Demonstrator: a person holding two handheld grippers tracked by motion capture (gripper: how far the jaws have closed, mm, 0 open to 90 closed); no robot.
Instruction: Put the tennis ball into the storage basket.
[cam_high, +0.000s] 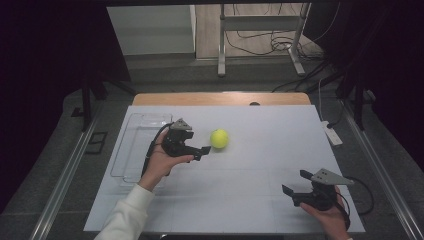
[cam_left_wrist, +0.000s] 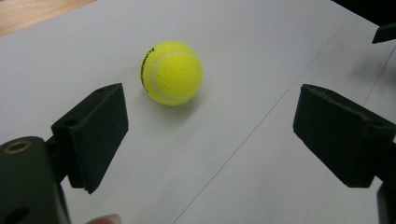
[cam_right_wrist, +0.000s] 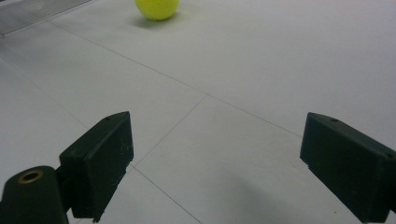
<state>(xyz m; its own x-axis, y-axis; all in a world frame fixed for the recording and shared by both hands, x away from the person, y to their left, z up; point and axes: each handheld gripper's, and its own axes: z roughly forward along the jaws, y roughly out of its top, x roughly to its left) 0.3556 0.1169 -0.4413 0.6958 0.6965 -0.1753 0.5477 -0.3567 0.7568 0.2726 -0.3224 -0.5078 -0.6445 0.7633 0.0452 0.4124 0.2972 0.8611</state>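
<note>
Tennis ball (cam_high: 219, 138) on white table sheet (cam_high: 250, 200), mid-left, just right of clear tray (cam_high: 131, 150). Left gripper (cam_high: 200, 145): jaws apart, nothing between; ball near, at its 2 o'clock. Right gripper (cam_high: 295, 182): jaws apart, empty, well apart from ball. Left hand nearer; judged reach step.

Light fell from above onto the white tabletop (cam_high: 250, 175), which stood bright while the surrounding room sank into near black. The tennis ball (cam_left_wrist: 171, 72) cast a soft, short shadow. The gripper views were sharp, faintly grainy, without glare.
</note>
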